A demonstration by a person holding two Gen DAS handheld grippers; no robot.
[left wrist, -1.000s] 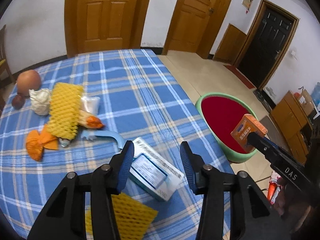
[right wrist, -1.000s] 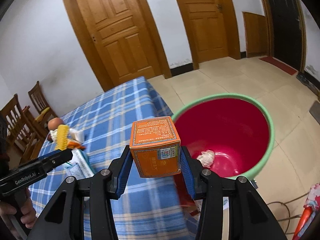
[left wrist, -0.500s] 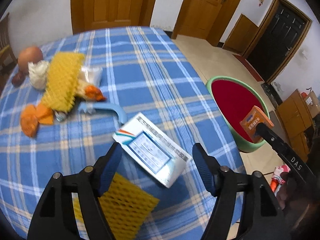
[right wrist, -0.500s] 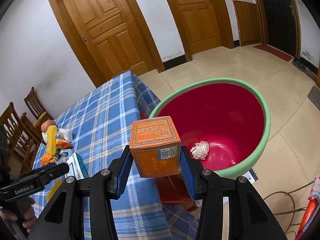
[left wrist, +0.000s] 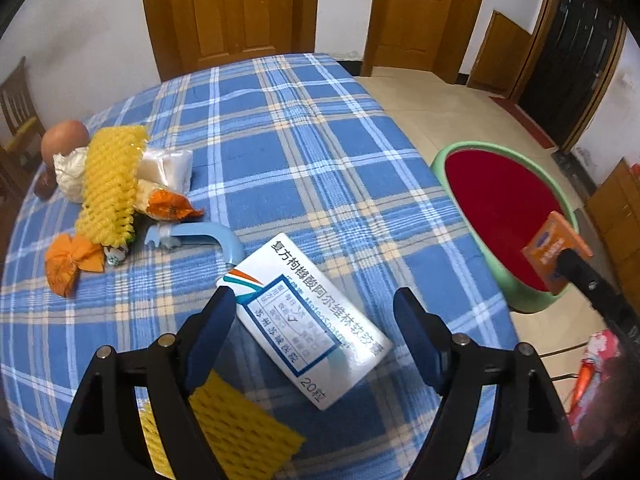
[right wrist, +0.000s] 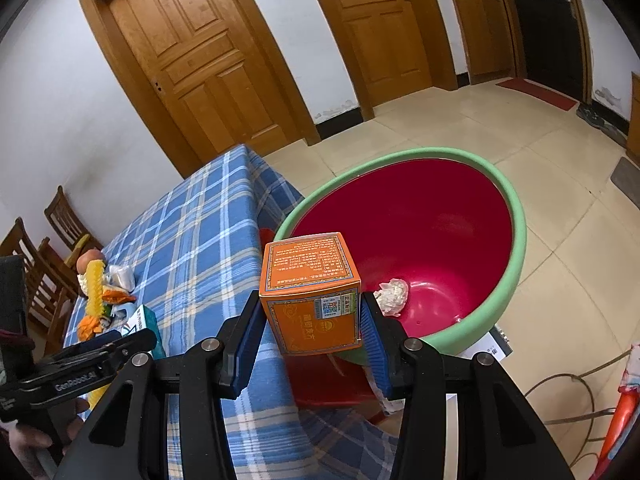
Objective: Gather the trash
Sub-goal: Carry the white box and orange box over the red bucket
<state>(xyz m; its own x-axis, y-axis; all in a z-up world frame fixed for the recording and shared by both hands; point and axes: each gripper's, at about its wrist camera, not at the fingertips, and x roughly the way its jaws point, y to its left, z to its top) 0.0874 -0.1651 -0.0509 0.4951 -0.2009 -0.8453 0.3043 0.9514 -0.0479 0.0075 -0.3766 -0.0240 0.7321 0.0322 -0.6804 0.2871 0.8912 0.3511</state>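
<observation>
My right gripper is shut on an orange box and holds it at the near rim of a green basin with a red inside. A crumpled white paper lies in the basin. My left gripper is open just above a white and blue medicine box that lies flat on the blue plaid table. The orange box and the basin also show at the right of the left wrist view.
A pile at the table's left holds a yellow foam net, orange wrappers, a clear bag, a blue plastic piece and an onion. Another yellow net lies under my left gripper. Wooden chairs stand beyond the table.
My left gripper has opened wider and dropped closer over the white medicine box. My right gripper has carried the orange box closer to the basin.
</observation>
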